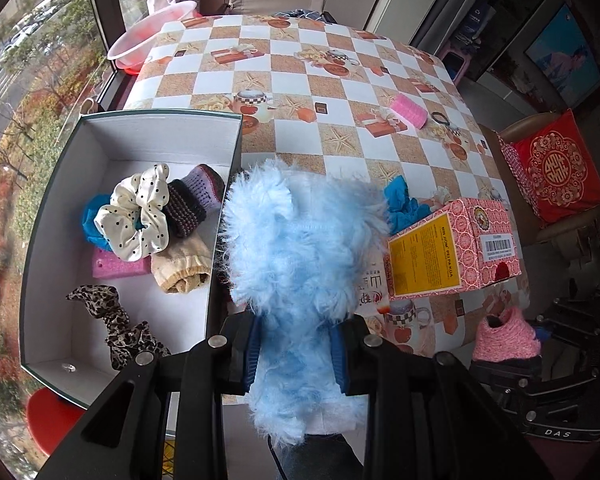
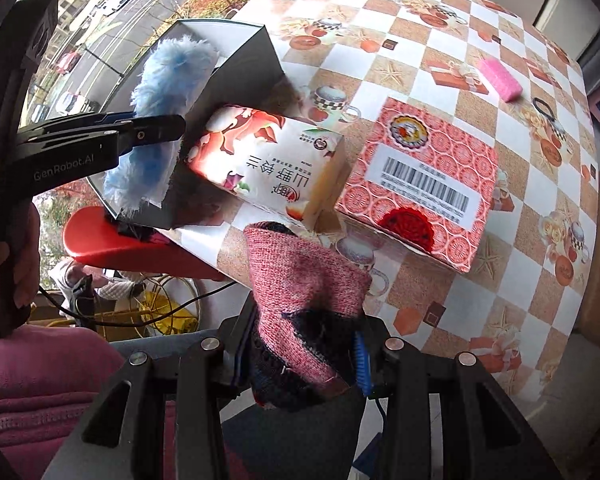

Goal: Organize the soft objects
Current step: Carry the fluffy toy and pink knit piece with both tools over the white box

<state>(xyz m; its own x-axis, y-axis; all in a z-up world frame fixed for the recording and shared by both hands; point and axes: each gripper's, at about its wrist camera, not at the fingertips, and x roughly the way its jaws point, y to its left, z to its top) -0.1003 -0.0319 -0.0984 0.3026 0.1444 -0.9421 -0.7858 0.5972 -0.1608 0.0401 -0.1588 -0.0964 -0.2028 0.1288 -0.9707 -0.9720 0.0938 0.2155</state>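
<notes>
Grey box (image 1: 224,216) open on top, front half free; red carton (image 1: 456,248) & floral carton (image 2: 268,160) crowd its right side.

Each tool is matte black, with angular arms joined by round silver screws and ribbed blue pads inside its fingers. The left tool (image 2: 156,132) carries white "GenRobot.AI" lettering along its side, and a thin black cable trails beneath it. The person wears a pink fleece sleeve (image 2: 32,392).

Both grippers point steeply down, the left gripper (image 1: 296,354) and right gripper (image 2: 304,354) each with fingers clamped.
</notes>
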